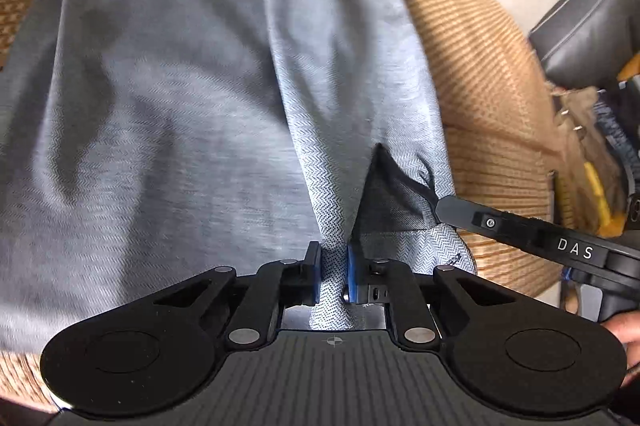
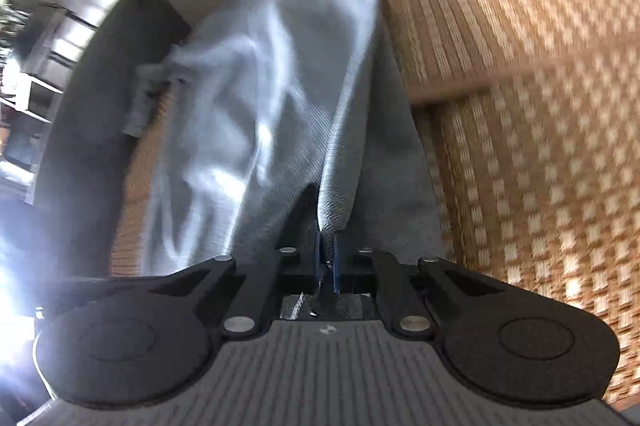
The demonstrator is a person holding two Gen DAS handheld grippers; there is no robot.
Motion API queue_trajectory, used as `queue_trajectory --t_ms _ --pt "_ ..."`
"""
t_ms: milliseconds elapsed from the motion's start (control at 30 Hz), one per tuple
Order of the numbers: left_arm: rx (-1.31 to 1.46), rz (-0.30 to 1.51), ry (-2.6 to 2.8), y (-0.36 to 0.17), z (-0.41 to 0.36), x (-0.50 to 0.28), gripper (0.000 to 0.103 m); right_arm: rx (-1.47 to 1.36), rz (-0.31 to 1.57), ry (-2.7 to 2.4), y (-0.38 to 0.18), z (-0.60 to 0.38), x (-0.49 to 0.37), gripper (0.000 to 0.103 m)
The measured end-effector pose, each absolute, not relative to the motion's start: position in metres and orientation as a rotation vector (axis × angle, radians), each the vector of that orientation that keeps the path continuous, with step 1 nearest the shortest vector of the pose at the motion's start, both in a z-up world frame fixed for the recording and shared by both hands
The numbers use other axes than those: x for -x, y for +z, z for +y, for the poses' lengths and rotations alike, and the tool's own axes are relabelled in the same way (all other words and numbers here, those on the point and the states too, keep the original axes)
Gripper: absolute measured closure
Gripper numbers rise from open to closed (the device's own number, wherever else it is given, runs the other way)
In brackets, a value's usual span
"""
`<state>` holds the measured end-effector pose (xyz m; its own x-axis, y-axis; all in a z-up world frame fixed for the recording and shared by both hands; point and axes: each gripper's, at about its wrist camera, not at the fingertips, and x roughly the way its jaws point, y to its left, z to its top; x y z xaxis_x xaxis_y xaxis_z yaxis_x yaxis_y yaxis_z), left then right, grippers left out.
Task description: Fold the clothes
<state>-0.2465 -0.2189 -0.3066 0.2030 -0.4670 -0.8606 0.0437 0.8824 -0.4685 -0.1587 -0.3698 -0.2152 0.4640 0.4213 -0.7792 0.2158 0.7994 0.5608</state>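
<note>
Both grippers, left (image 1: 333, 276) and right (image 2: 328, 260), angled downward, pinch grey garment (image 1: 160, 86).

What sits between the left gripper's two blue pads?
A pinched fold of the grey garment fills the gap between the left gripper's pads, seen in the left wrist view. Nothing else is in there.

White letters "DAS" on the right gripper (image 1: 436, 208) arm, apparently nothing else legible, right-wrist view blurred
</note>
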Motion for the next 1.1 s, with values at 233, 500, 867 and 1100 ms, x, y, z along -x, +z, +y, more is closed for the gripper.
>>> queue_trajectory --t_ms 233,500,867,1100 --pt "0.347 1.399 -0.32 -0.348 -0.235 0.251 0.074 -0.547 1.21 0.173 -0.236 -0.373 0.16 0.086" --pt "0.403 1.195 -0.132 -0.271 -0.186 0.247 0.044 -0.495 1.116 0.136 -0.179 -0.384 0.164 0.058" --pt "0.445 1.013 0.32 -0.265 -0.041 0.236 0.033 -0.118 0.719 0.501 -0.045 -0.296 -0.009 0.046" --pt "0.489 1.15 0.264 -0.312 0.0 0.229 0.033 -0.028 0.836 0.614 -0.079 -0.173 -0.176 0.033"
